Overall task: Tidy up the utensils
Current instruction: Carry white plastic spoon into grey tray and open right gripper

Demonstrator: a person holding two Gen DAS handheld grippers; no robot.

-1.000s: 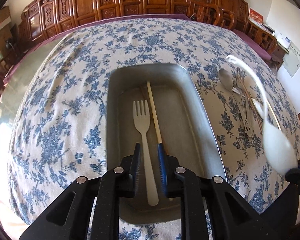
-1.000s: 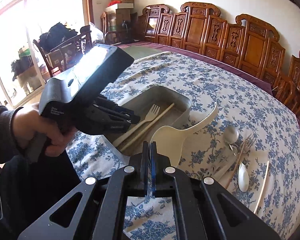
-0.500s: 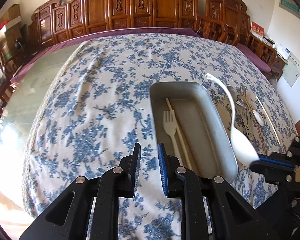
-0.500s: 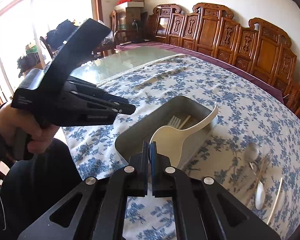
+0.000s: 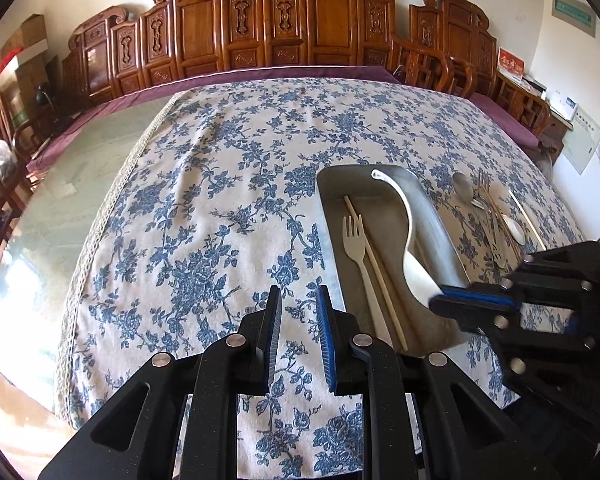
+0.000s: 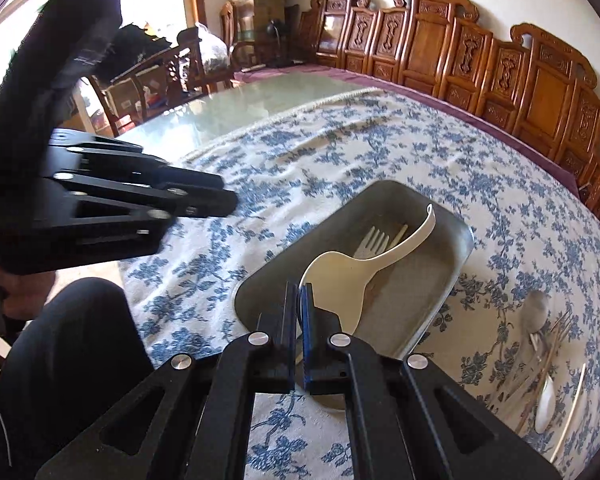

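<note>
The right gripper (image 6: 300, 300), its fingers clenched on the bowl end of a cream ladle (image 6: 340, 276), has swung in from beside the metal tray (image 5: 436, 216) and now holds the ladle over the tray's interior, handle pointing toward the tray's far end and bowl near its near end. In the tray lie a pale fork (image 5: 358, 256) and a chopstick (image 5: 374, 268), side by side along its left half. The left gripper (image 5: 298, 344), fingers slightly apart and grasping nothing, has drawn away from over the tray, where it hovered a second ago, and now hangs over the floral cloth (image 5: 204, 216) to the tray's left, clearing the way. Right of the tray, on the desk, the remaining utensils (image 6: 540, 344) wait in a loose pile: a metal spoon, forks, a white spoon and chopsticks. Judging by this, the ladle is about to join the sorted pieces, though whether it touches the tray floor yet cannot be told; the task looks under halfway, with the pile still to move.
</note>
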